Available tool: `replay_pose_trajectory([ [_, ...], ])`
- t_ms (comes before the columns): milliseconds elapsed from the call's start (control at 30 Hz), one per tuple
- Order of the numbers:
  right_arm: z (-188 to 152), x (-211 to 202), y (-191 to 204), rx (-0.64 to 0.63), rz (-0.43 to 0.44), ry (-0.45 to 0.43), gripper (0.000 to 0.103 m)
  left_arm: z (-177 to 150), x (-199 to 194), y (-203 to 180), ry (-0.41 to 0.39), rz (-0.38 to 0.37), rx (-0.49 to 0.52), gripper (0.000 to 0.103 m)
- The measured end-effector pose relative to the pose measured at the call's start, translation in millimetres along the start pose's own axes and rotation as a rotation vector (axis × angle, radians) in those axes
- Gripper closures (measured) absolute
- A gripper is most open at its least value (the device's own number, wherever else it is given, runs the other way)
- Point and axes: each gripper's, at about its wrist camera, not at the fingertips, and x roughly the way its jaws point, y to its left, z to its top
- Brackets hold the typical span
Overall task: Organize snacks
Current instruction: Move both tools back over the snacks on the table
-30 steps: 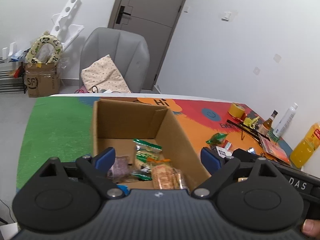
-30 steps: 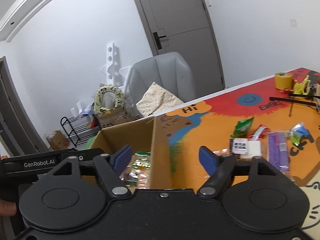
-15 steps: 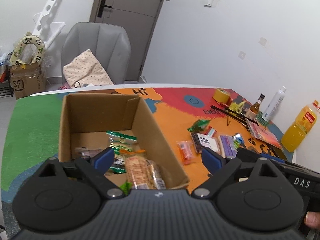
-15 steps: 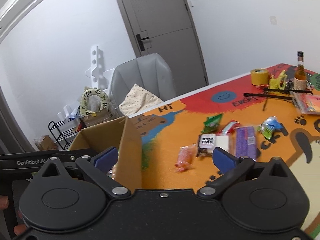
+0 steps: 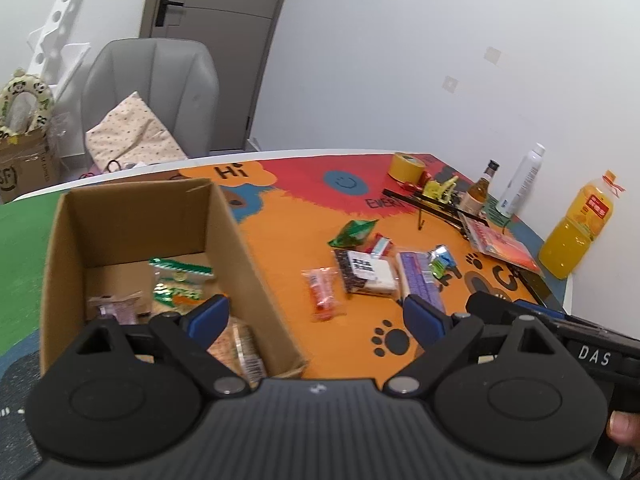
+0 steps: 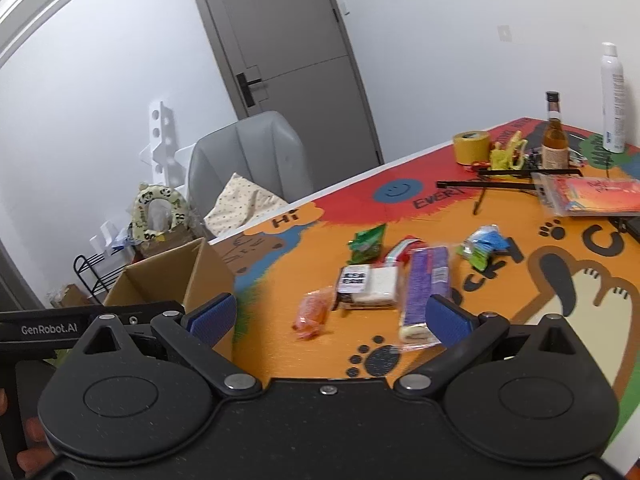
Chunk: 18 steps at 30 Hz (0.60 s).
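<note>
The right gripper (image 6: 327, 317) stands with its blue-padded jaws wide apart and nothing between them, having just been opening; the left gripper (image 5: 316, 316) is likewise spread and empty, its left pad hanging over the near right corner of the open brown cardboard box (image 5: 236, 240). In the right wrist view the loose snacks lie on the bright orange cartoon-printed table mat (image 6: 500, 300) just ahead of the jaws, from about 11 to 1 o'clock. Six loose packets can be counted there: a small orange packet (image 6: 313, 316), a clear-wrapped black-and-white bar (image 6: 366, 286), a long purple wrapped bar (image 6: 424, 288), a green crinkled pouch (image 6: 368, 242), a red-and-white slim pack (image 6: 402, 249) and a blue-and-green sachet (image 6: 482, 246). The purple bar sits nearest the right pad, its near end just beside that pad; its long axis runs near-to-far, roughly 6 to 12 o'clock. The orange packet's long axis leans toward 1 o'clock, while the black-and-white bar lies crosswise, 9 to 3, touching the purple bar's left side. In the left wrist view the box sits at 10 o'clock of the left gripper and holds at least three packets: a green-and-white bag (image 5: 180, 280), a pale purple-brown pack (image 5: 116, 306) and a tan biscuit pack (image 5: 240, 344) partly hidden behind the left pad. The right gripper's body shows at 3 o'clock there.
</note>
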Motion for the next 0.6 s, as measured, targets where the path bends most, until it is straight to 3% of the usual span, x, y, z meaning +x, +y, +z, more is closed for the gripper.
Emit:
replay_pose_trajectory([
  [433, -7.2, 5.2, -39.8, 0.049, -0.036, -0.004, 0.0, 5.1, 33.4, -33.8, 0.018, -0.02, 0.054, 0.01],
  [600, -8.5, 18.6, -56.6, 0.079, -0.053, 0.014, 0.014, 6.9, 52.1, -47.1, 0.037, -0.016, 0.076, 0.012],
])
